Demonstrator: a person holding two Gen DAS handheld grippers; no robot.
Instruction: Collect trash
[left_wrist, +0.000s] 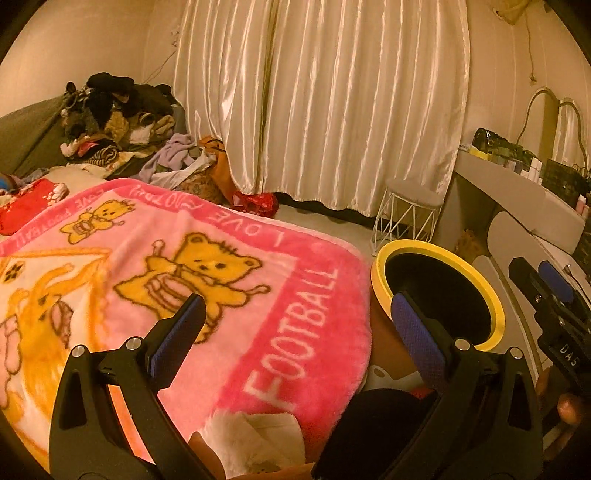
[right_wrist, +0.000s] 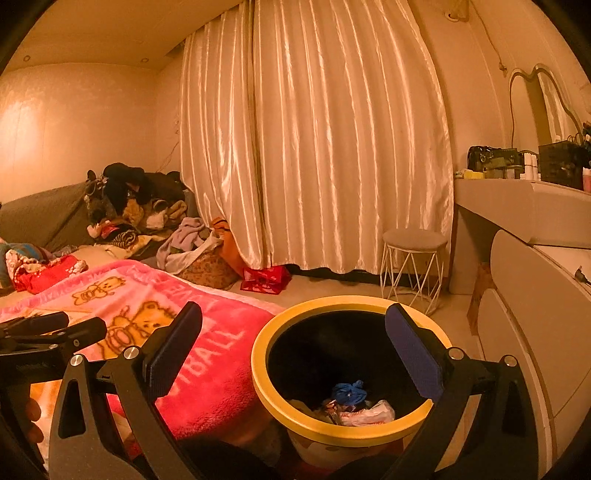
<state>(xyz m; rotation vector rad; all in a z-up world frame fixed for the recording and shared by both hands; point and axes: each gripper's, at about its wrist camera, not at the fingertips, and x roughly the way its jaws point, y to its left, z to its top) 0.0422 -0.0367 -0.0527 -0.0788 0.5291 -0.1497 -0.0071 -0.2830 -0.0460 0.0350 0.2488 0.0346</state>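
Each hand-held gripper (left_wrist: 295, 332) (right_wrist: 293, 339) is black plastic — silver screws, blue textured finger pads (left_wrist: 419, 341); one bears "DA5".

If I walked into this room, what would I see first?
Probably the bright pink blanket with yellow teddy bears and the word FOOTBALL, spread over the bed on the left. Right beside it stands a bin with a yellow rim, holding a blue scrap and some wrappers. Behind both, shiny cream curtains fill the far wall.
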